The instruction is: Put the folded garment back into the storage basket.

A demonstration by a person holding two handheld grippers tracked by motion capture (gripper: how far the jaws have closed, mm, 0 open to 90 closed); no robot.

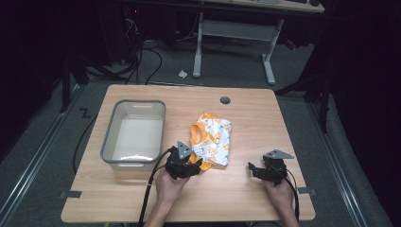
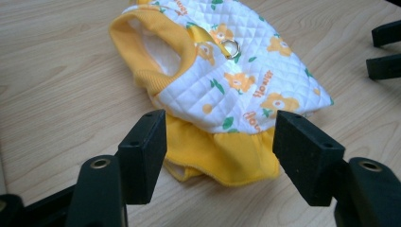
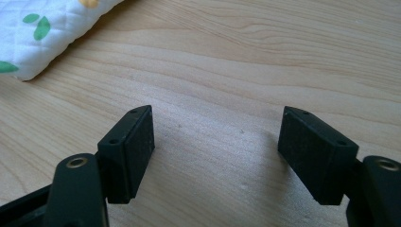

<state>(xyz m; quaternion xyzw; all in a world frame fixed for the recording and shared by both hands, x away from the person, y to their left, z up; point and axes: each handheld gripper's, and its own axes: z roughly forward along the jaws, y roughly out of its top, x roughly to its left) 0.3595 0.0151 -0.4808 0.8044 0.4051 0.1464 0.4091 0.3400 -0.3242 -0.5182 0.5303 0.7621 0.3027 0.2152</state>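
Observation:
A small quilted garment (image 1: pixel 213 139) lies on the wooden table (image 1: pixel 246 198), white with orange flowers, a yellow collar and a yellow frilled hem. In the left gripper view the garment (image 2: pixel 236 80) shows a metal ring (image 2: pixel 231 47) on its back. My left gripper (image 1: pixel 197 163) is at the garment's near left corner. Its jaws (image 2: pixel 220 137) stand open, one on each side of the yellow hem, not pressing on it. My right gripper (image 1: pixel 252 169) hovers to the garment's right, open (image 3: pixel 217 137) over bare wood, with a corner of the garment (image 3: pixel 42 33) at the far left.
A grey plastic bin (image 1: pixel 108 137) stands empty on the table's left half, close to my left hand. A round cable hole (image 1: pixel 225 100) sits near the far edge. The right gripper's jaws (image 2: pixel 373 52) show at the right edge of the left gripper view.

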